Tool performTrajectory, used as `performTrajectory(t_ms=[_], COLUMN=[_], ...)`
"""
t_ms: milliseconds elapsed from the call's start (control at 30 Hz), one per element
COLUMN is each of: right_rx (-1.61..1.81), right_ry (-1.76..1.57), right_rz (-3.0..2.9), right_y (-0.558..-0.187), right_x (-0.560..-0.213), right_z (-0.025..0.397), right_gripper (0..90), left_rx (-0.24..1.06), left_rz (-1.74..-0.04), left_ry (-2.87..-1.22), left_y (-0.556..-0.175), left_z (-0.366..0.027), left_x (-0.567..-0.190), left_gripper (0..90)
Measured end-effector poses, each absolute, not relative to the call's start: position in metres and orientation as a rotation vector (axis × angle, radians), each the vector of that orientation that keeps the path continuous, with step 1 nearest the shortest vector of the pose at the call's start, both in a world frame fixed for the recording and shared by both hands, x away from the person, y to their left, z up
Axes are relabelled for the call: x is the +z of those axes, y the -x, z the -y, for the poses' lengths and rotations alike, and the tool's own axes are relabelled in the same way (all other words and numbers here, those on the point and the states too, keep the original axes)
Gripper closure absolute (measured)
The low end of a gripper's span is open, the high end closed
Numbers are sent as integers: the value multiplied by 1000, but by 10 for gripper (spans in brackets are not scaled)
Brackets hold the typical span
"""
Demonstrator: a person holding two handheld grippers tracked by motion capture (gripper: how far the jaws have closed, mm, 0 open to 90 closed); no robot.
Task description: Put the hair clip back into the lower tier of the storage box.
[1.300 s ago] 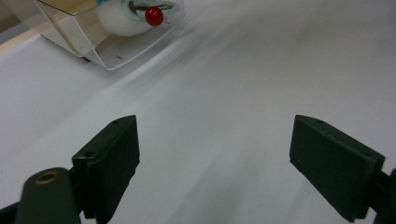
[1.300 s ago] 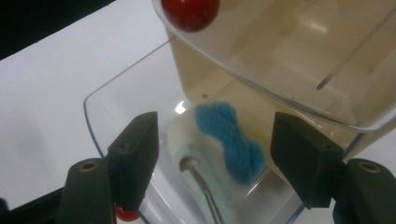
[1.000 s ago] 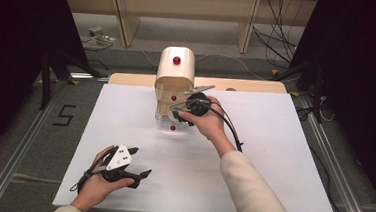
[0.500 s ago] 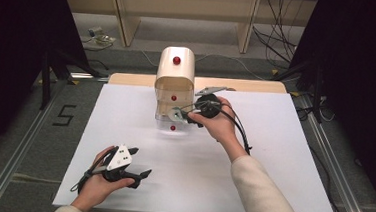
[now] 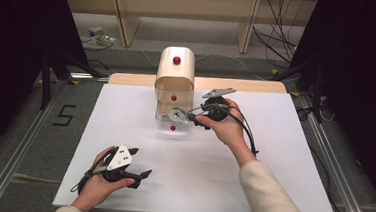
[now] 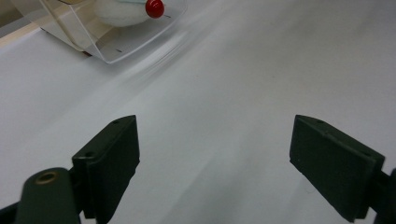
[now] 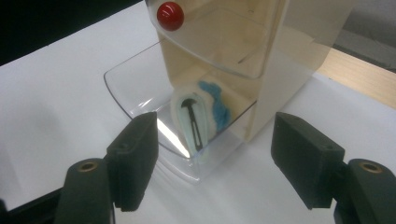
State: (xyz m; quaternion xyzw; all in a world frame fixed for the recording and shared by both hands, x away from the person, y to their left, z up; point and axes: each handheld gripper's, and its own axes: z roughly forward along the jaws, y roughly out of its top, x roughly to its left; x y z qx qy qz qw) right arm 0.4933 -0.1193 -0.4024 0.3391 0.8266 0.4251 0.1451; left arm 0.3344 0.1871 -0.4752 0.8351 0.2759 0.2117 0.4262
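Beside the drawer cabinet point(image 5: 174, 85), the right gripper point(image 7: 212, 161) gapes before its pulled-out bottom drawer point(image 7: 154, 126), nothing between.

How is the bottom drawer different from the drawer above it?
The bottom drawer is pulled out toward the table; the middle drawer sits pushed in. The bottom drawer holds a white and blue folded thing; whether the middle drawer holds anything cannot be told. The right hand-held gripper is open, pointing at the bottom drawer, not the middle one. Both are clear plastic with a red knob.
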Motion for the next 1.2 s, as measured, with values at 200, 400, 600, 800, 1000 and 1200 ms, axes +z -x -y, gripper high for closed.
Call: performTrajectory(t_ms=[200,400,600,800,1000,1200], right_rx=[1224,1221,1210,1205,1199,1171], right_ry=[-972,-970,-976,-980,-984,-980], right_rz=[-2374,-2365,-2356,-2345,-2331,-2323], right_y=[-487,-481,-475,-469,-464,-458], right_x=[-401,-399,-400,-399,-397,-398], right_z=[129,140,151,163,173,184], right_gripper=[321,316,315,314,312,309], left_rx=[518,515,512,508,506,504], left_rz=[-700,-707,-716,-724,-729,-746], left_ry=[-2079,-2078,-2068,-2066,-2062,-2046], left_y=[-334,-335,-335,-335,-335,-335], left_z=[-187,-188,-188,-188,-189,-190], left_x=[-476,-476,-477,-478,-478,-477], left_gripper=[159,160,159,159,159,159])
